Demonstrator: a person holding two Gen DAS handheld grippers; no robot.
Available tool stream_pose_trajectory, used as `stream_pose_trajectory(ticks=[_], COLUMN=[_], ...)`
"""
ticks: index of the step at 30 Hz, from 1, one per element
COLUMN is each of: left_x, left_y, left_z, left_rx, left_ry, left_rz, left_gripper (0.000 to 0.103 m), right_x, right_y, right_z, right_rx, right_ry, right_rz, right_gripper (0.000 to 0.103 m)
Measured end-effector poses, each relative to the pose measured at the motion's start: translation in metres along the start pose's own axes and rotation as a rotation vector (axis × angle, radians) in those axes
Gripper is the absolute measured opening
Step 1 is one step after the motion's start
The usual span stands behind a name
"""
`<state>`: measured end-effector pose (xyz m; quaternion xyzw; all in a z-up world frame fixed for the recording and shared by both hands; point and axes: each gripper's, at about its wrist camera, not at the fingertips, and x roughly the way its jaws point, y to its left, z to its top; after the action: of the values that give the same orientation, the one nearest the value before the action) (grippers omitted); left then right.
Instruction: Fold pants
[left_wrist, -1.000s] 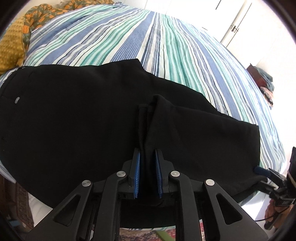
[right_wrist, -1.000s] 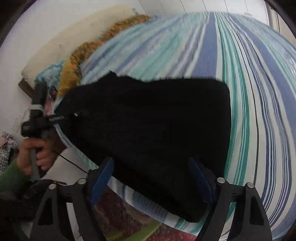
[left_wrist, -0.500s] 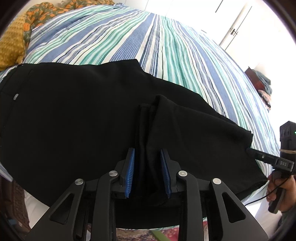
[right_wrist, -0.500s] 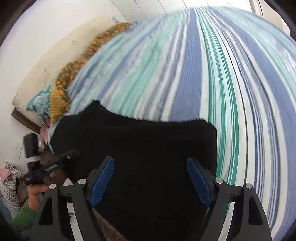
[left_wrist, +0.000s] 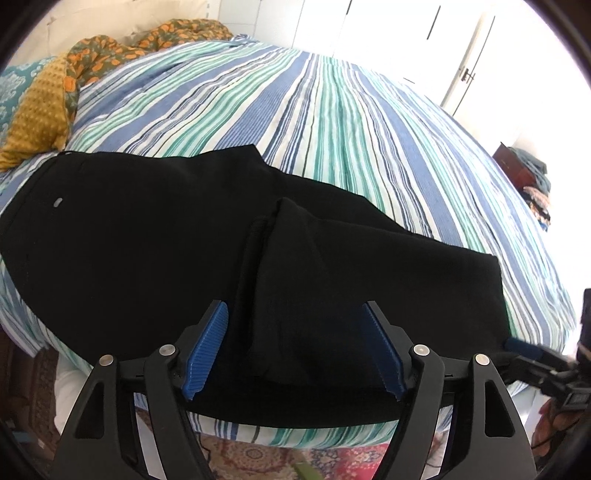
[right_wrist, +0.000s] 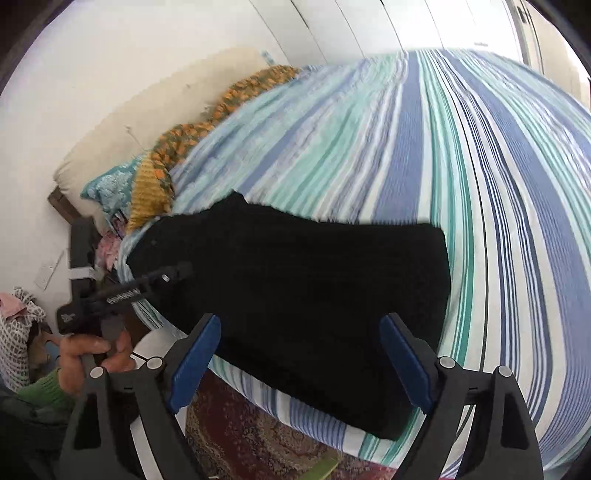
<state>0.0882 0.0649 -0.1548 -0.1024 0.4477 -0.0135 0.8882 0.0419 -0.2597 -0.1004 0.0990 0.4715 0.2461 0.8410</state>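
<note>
Black pants (left_wrist: 147, 240) lie flat along the near edge of a striped bed, waistband to the left. A folded flap of leg cloth (left_wrist: 314, 288) lies on top near the middle. My left gripper (left_wrist: 295, 350) is open, its jaws wide on either side of that flap, holding nothing. In the right wrist view the pants (right_wrist: 314, 288) show as a dark rectangle at the bed's edge. My right gripper (right_wrist: 295, 362) is open and empty, just off the bed edge over the pants. The left gripper (right_wrist: 177, 273) shows there at the left.
The blue, green and white striped bedspread (left_wrist: 332, 110) stretches beyond the pants. Yellow and orange patterned cushions (left_wrist: 44, 110) lie at the far left. A patterned rug (right_wrist: 251, 435) covers the floor below the bed edge. White wardrobe doors (left_wrist: 424, 40) stand behind.
My left gripper was shut on the folded flap and has opened wide, leaving the flap lying on the pants. My right gripper stayed open and has shifted back from the bed.
</note>
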Motion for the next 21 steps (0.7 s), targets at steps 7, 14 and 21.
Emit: stream_pose_trajectory(ticks=[7, 14, 21], left_x=[-0.008, -0.003, -0.005], left_y=[0.016, 0.020, 0.022], left_z=[-0.007, -0.009, -0.010], left_rx=[-0.062, -0.077, -0.088], left_ry=[-0.074, -0.062, -0.074], left_rz=[0.035, 0.055, 0.073], left_gripper=[0.076, 0.076, 0.076], right_x=[0.011, 0.015, 0.019], right_y=[-0.022, -0.016, -0.013], right_z=[-0.013, -0.017, -0.017], right_rx=[0.114, 0.066, 0.040], right_ry=[0.026, 0.025, 0.016], right_rz=[0.035, 0.025, 0.026], right_gripper=[0.089, 0.098, 0.103])
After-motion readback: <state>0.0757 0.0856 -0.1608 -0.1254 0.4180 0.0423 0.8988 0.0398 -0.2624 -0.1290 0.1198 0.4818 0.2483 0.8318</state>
